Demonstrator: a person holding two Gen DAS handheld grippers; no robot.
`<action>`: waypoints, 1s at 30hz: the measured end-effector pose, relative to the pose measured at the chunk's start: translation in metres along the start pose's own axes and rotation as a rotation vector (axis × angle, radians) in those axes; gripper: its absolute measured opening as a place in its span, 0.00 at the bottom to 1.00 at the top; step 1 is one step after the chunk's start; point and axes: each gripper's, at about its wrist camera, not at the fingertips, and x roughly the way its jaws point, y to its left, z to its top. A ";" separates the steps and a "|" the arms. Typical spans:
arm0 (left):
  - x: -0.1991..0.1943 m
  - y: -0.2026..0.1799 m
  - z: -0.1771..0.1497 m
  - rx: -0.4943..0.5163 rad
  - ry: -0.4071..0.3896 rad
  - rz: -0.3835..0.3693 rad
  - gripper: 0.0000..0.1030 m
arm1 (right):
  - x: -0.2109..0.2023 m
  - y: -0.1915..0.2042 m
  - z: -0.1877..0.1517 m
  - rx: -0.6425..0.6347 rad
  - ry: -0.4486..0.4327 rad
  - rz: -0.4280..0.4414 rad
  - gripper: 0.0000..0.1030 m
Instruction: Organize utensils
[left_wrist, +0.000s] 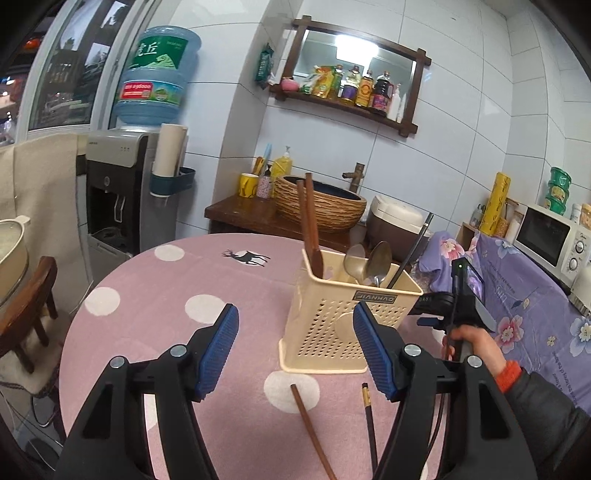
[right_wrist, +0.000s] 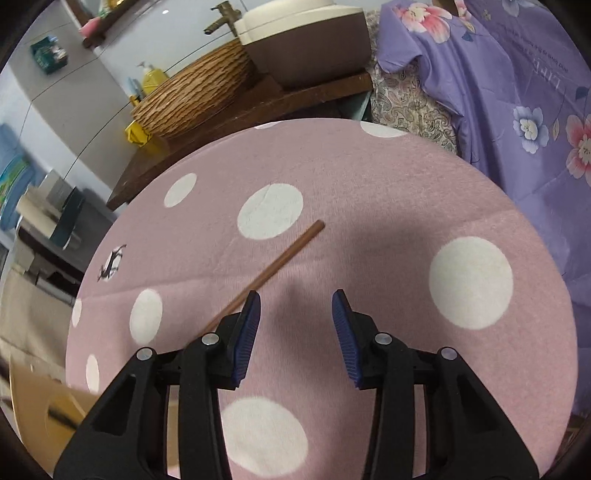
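Left gripper (left_wrist: 295, 347) — jaws wide, holding nothing — hangs above the pink dotted table (left_wrist: 155, 295), just near of the cream caddy (left_wrist: 332, 328). The caddy stands upright near the table's middle and holds two brown chopsticks (left_wrist: 308, 221) at its far left, two spoons (left_wrist: 365, 264) and a black chopstick (left_wrist: 412, 251) leaning right. Near of it lie a brown chopstick (left_wrist: 310, 428) and a dark chopstick (left_wrist: 369, 424), side by side and apart. Right gripper (right_wrist: 295, 325) — jaws wide, holding nothing — hovers over the table; a brown chopstick (right_wrist: 284, 258) runs far-right from behind its left finger (right_wrist: 247, 332).
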 end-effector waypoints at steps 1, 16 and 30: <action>-0.002 0.001 -0.002 0.000 -0.002 0.004 0.63 | 0.007 0.002 0.004 0.006 0.013 -0.006 0.39; -0.011 0.014 -0.019 0.004 -0.010 0.016 0.63 | 0.054 0.027 0.033 0.009 0.046 -0.162 0.24; -0.005 0.015 -0.029 0.000 0.017 0.012 0.63 | 0.043 0.007 0.053 0.058 -0.006 -0.131 0.01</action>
